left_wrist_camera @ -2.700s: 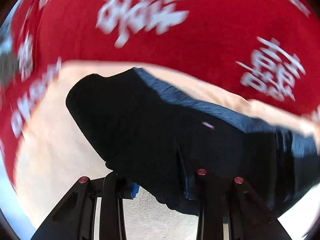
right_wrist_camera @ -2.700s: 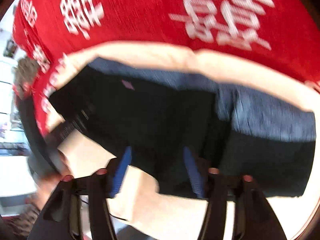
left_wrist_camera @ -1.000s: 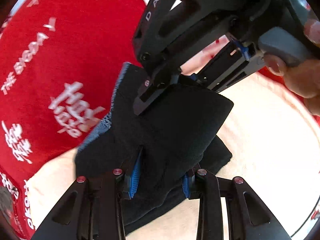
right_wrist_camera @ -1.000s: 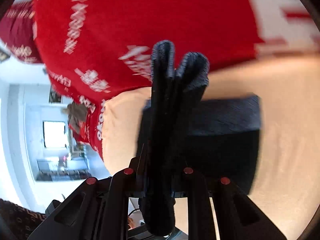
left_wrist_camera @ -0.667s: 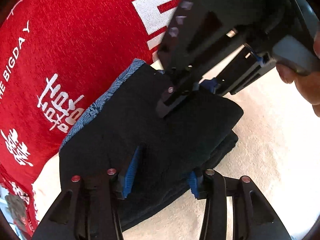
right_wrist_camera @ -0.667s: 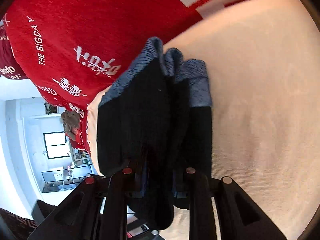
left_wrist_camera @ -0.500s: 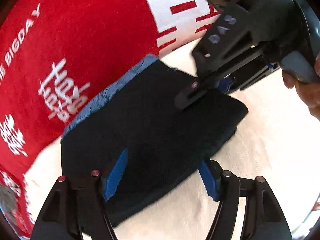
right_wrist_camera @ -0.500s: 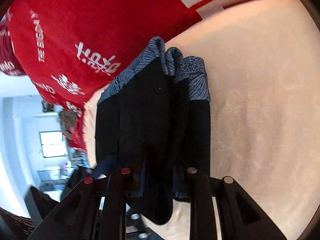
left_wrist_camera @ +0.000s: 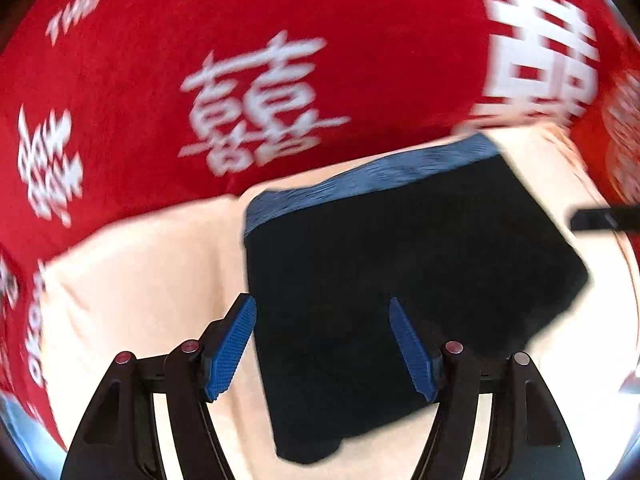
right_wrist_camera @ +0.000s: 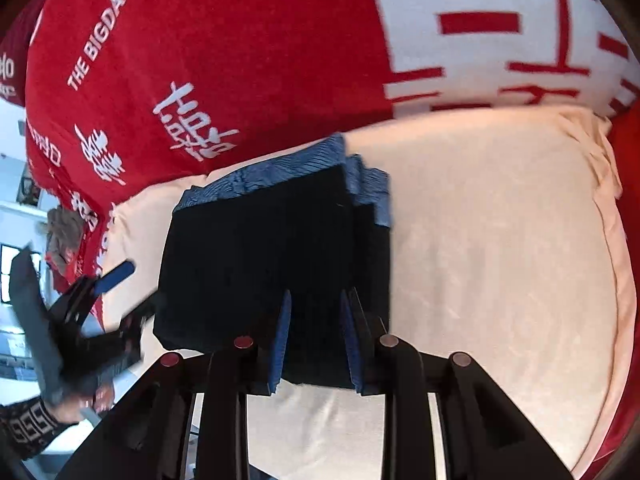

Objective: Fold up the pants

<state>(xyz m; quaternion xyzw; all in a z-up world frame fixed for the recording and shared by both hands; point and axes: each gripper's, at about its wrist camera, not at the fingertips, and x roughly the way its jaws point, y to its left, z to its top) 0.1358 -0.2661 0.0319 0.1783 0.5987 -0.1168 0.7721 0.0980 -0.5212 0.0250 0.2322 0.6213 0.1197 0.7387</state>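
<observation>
Fingers of the left gripper point(left_wrist_camera: 322, 342) stand wide apart with their blue pads point(left_wrist_camera: 232, 344) bare, one pad over the cream cloth, the other over the near part of the pants, and nothing is held between them. The right gripper point(right_wrist_camera: 314, 342) has its jaws much closer together, with dark fabric showing between the pads at the near edge of the bundle; whether it is pinching that edge or merely poised over it I cannot tell. From the right wrist view the left tool appears blurred off to the left of the bundle, apart from it.

The pants point(left_wrist_camera: 396, 272), black with a patterned blue waistband point(left_wrist_camera: 368, 176), lie as a compact rectangular stack on a cream towel point(right_wrist_camera: 500, 240), which is spread over a red blanket point(left_wrist_camera: 160, 80) printed with white characters. Layered blue edges at the far right corner of the stack in the right view show several thicknesses lying one on another.

Folding looks essentially done: the garment is small, squared and flat. What seems left is freeing the right gripper, if it does grip, and perhaps a light pat to settle the corners.
</observation>
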